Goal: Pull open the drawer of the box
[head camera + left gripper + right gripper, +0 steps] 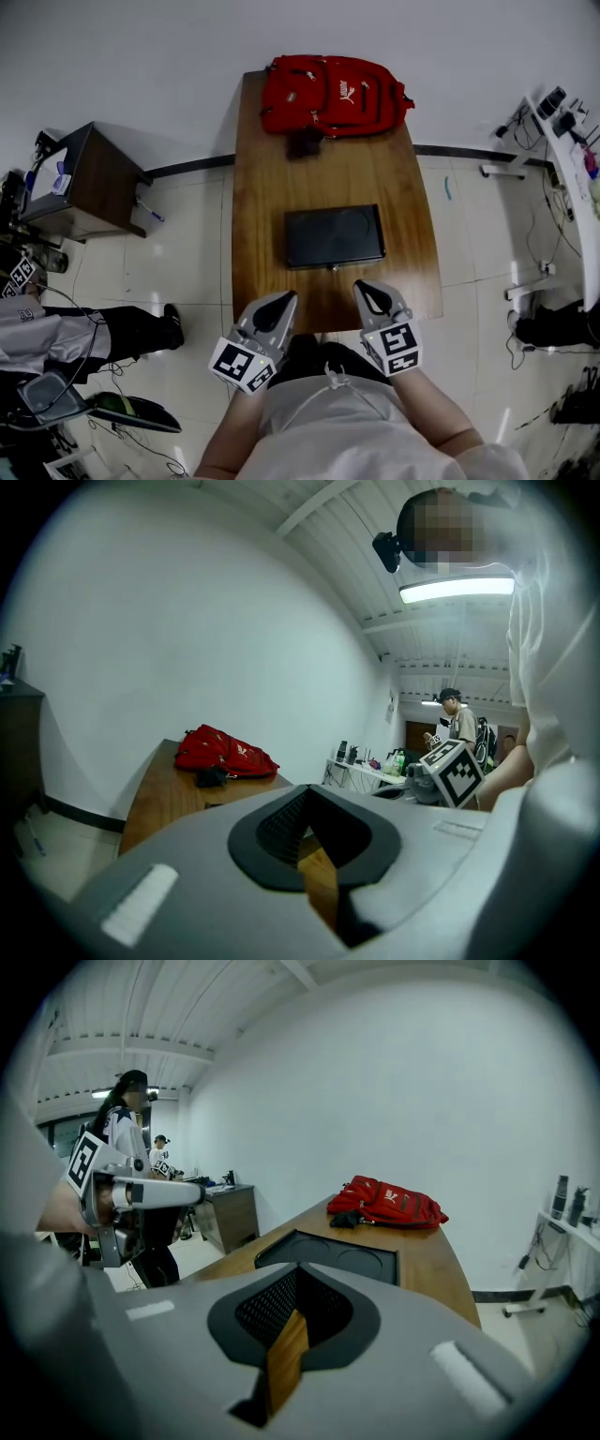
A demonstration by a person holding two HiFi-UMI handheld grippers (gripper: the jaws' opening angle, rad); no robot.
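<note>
- Two tools hover over the near edge of the bench (pixel 267 178). The left tool (pixel 285 300) and the right tool (pixel 365 287) each have their jaws brought together on nothing, and in each gripper view only a thin slit of wood shows between them.
- Neither tool touches the box (pixel 334 234). It lies flat at the middle of the bench, just beyond the two tips and roughly between them.
- The drawer (pixel 319 263) looks fully pushed in: the box's near face sits flush. There seems to be a small pull (pixel 333 268) at its middle, though it is too small to be sure of.
- By my judgement the task has not yet begun. One tool has to open, close on the pull and draw it toward the person, perhaps with the other tool steadying the box.
- Farthest off, a red backpack (pixel 330 94) lies at the bench's far end, well apart from the box and no part of the job.
</note>
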